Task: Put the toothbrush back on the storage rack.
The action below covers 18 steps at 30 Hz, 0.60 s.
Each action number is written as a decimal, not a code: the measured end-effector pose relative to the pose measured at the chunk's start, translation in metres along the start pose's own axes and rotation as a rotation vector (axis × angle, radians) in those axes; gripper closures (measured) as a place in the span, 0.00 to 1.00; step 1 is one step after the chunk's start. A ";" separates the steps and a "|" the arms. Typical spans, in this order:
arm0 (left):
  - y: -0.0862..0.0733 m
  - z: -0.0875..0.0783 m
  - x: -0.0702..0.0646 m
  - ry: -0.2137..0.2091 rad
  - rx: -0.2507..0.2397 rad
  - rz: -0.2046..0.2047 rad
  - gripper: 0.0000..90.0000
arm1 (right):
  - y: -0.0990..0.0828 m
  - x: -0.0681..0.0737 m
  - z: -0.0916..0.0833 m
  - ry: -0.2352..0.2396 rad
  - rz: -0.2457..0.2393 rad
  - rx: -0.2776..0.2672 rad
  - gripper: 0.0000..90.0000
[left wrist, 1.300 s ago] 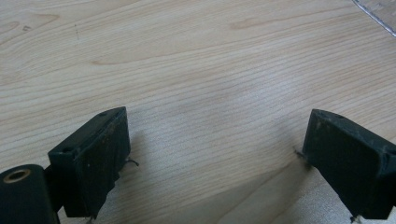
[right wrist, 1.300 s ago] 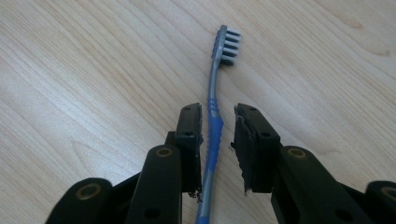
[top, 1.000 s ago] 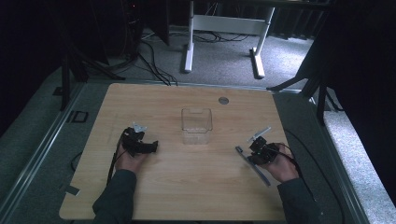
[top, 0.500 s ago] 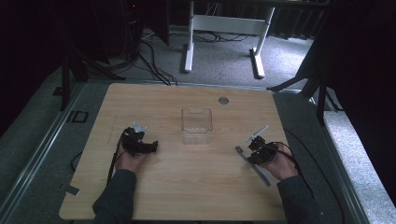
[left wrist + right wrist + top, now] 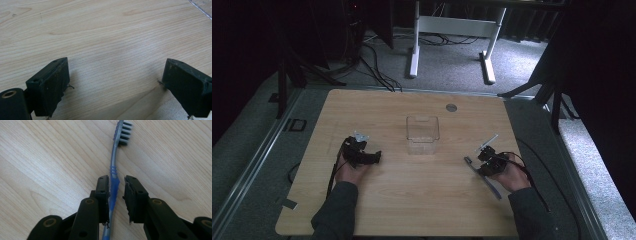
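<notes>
Right gripper view: your right gripper [image 5: 117, 191] straddles the blue toothbrush [image 5: 114, 182] at mid-handle. Jaws are narrow, not clamped: the left one sits against the handle or just off it, the right one shows a clear strip of wood between itself and the plastic. They have just been closing a little with the handle between them. The toothbrush lies flat on the wooden table [image 5: 37, 170], bristle head away from you, tail end running back under the gripper body.

High view: your right gripper [image 5: 488, 161] is at the right side of the table [image 5: 377, 210], your right hand [image 5: 511, 172] behind it. The toothbrush [image 5: 473, 164] runs diagonally here, one end poking out towards the table's middle, the other passing under your hand towards the near edge. A thin grey bar sticks up and away from the gripper top.

Your left gripper [image 5: 371, 157] rests on the left side, held in your left hand [image 5: 351, 170]. Left gripper view: your left gripper [image 5: 115, 82] has its jaws wide apart, bare wood between them, nothing held.

Between the two grippers and a bit further away stands a clear square container [image 5: 422, 135], well apart from the toothbrush; its corner clips the top right of the left gripper view [image 5: 202, 8]. A small round grommet [image 5: 451, 107] sits near the far edge.
</notes>
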<state>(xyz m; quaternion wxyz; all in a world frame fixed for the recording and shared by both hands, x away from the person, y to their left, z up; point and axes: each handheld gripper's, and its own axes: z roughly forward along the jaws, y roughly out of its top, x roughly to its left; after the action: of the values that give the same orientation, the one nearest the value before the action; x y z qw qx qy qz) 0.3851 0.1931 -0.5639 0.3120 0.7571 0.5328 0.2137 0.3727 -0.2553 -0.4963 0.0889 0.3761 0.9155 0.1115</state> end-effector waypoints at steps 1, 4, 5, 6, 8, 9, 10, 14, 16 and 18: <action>0.000 0.000 0.000 0.000 0.000 0.000 0.08 | 0.000 0.000 0.000 0.002 -0.003 0.000 0.81; 0.000 0.000 0.000 0.000 0.000 0.000 0.08 | 0.001 -0.001 0.002 0.002 -0.006 0.007 0.82; 0.000 0.000 0.000 0.000 0.000 0.000 0.09 | 0.001 -0.001 0.002 0.003 -0.005 0.012 0.82; 0.000 0.000 0.000 0.000 0.000 0.000 0.08 | 0.001 -0.001 0.003 0.004 -0.006 0.014 0.82; 0.000 0.000 0.000 0.000 0.000 0.000 0.08 | 0.001 -0.001 0.004 0.003 -0.006 0.017 0.82; 0.000 0.000 0.000 0.000 0.000 0.000 0.08 | 0.001 -0.002 0.005 0.004 -0.006 0.018 0.82; 0.000 0.000 0.000 0.000 0.000 0.000 0.08 | 0.001 -0.002 0.005 0.005 -0.006 0.020 0.82; 0.000 0.000 0.000 0.000 0.000 0.000 0.08 | 0.001 -0.004 0.007 0.007 -0.001 0.027 0.82; 0.000 0.000 0.000 0.000 0.000 0.000 0.08 | 0.001 -0.004 0.007 0.008 0.000 0.031 0.82; 0.000 0.000 0.000 0.000 0.000 0.000 0.08 | 0.001 -0.005 0.008 0.008 0.002 0.034 0.82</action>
<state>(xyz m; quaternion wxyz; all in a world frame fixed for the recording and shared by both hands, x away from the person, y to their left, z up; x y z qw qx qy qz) 0.3851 0.1931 -0.5639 0.3119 0.7571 0.5328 0.2136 0.3786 -0.2572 -0.5036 0.0785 0.3781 0.9173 0.0974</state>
